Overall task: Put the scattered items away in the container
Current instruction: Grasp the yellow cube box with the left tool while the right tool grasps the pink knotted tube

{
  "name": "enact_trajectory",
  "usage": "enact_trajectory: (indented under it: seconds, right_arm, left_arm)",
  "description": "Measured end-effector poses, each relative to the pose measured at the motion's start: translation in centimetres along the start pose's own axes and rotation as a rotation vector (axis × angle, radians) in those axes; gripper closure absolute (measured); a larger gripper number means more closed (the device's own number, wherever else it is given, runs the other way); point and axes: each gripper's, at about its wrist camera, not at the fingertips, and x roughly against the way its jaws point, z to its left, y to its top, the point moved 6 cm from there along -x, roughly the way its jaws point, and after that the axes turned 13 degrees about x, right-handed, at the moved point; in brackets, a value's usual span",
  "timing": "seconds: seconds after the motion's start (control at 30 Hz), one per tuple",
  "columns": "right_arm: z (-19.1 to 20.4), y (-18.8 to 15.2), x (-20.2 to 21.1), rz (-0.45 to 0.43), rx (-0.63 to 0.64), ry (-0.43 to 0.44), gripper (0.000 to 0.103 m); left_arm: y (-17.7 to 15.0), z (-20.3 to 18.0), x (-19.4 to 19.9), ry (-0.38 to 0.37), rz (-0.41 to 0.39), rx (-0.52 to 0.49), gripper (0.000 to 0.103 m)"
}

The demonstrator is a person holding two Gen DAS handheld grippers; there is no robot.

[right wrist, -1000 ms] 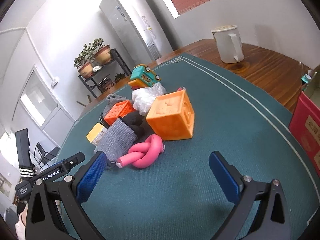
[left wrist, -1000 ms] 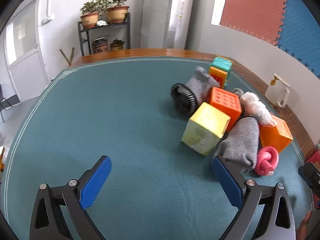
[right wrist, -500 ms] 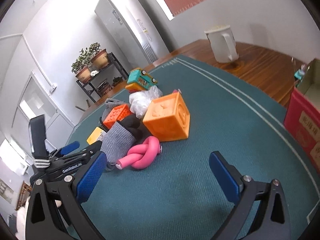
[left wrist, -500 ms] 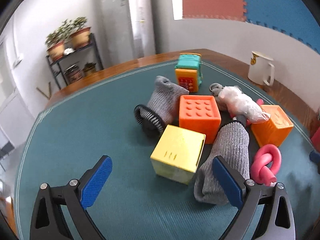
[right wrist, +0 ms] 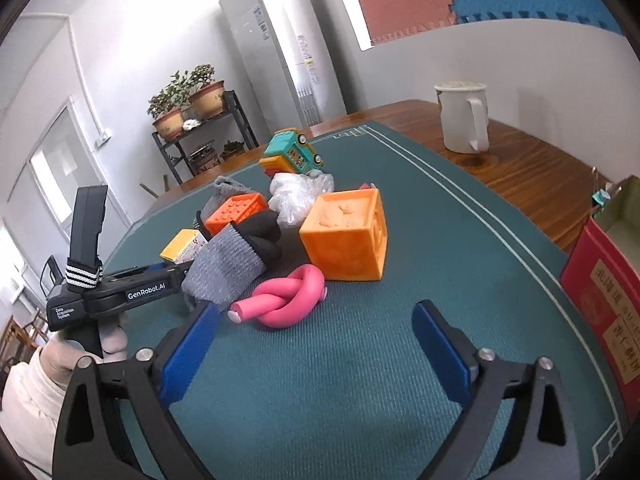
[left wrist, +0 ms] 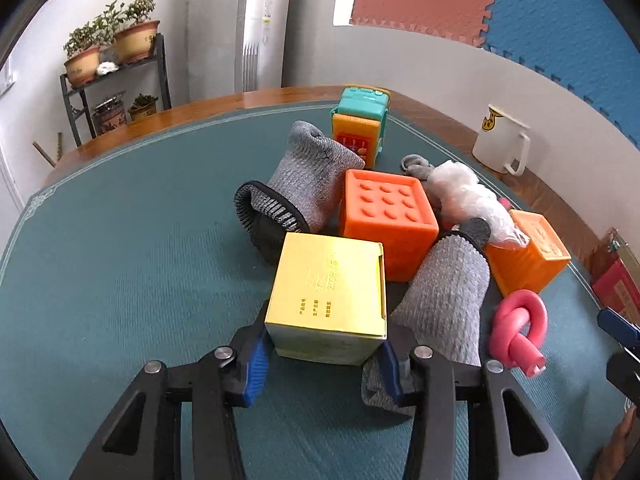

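My left gripper (left wrist: pixel 325 356) is shut on the yellow box (left wrist: pixel 330 292), its blue pads against the box's two sides; the box rests on the green mat. The yellow box also shows in the right wrist view (right wrist: pixel 182 245). Around it lie a grey sock (left wrist: pixel 444 300), a second grey sock (left wrist: pixel 304 184), an orange studded cube (left wrist: pixel 386 216), an orange embossed cube (right wrist: pixel 346 236) and a pink knotted tube (right wrist: pixel 280 300). My right gripper (right wrist: pixel 316 350) is open and empty, just in front of the pink tube. The red container (right wrist: pixel 600 300) stands at the right.
A teal and orange toy bus (left wrist: pixel 360 128) and a crumpled clear plastic bag (left wrist: pixel 464 192) lie behind the cubes. A white mug (right wrist: pixel 464 120) stands on the bare wood beyond the mat's edge. A plant shelf (left wrist: pixel 116 84) stands off the table.
My left gripper moved forward onto the yellow box and closed on its sides. My right gripper stayed open and shifted little.
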Motion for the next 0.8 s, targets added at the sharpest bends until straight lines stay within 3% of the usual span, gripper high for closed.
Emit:
enact_trajectory:
  seconds: [0.07, 0.3, 0.4, 0.57, 0.6, 0.67, 0.8]
  right_arm:
    - [0.0, 0.1, 0.1, 0.008, -0.002, -0.016, 0.021]
    - [1.1, 0.6, -1.1, 0.126, -0.016, -0.02, 0.023]
    - [0.9, 0.5, -3.2, 0.18, -0.027, -0.03, 0.03]
    - [0.5, 0.5, -6.7, 0.253, -0.039, -0.042, 0.048]
    - [0.6, 0.5, -6.8, 0.244, -0.031, -0.036, 0.051]
    - [1.0, 0.5, -6.5, 0.222, -0.011, -0.023, 0.075]
    - [1.2, 0.7, -5.0, 0.16, 0.004, -0.009, 0.084]
  left_arm:
    - [0.4, 0.0, 1.2, -0.008, -0.024, 0.006, 0.056]
    - [1.7, 0.8, 4.9, -0.027, -0.089, 0.039, 0.056]
    - [2.2, 1.5, 5.6, -0.034, -0.092, 0.083, 0.056]
    - [2.5, 2.0, 5.5, -0.04, -0.086, 0.106, 0.056]
    - [2.5, 1.9, 5.4, -0.04, -0.085, 0.103, 0.056]
    - [2.4, 1.6, 5.0, -0.038, -0.082, 0.096, 0.056]
    - [2.0, 1.1, 4.4, -0.03, -0.071, 0.086, 0.056]
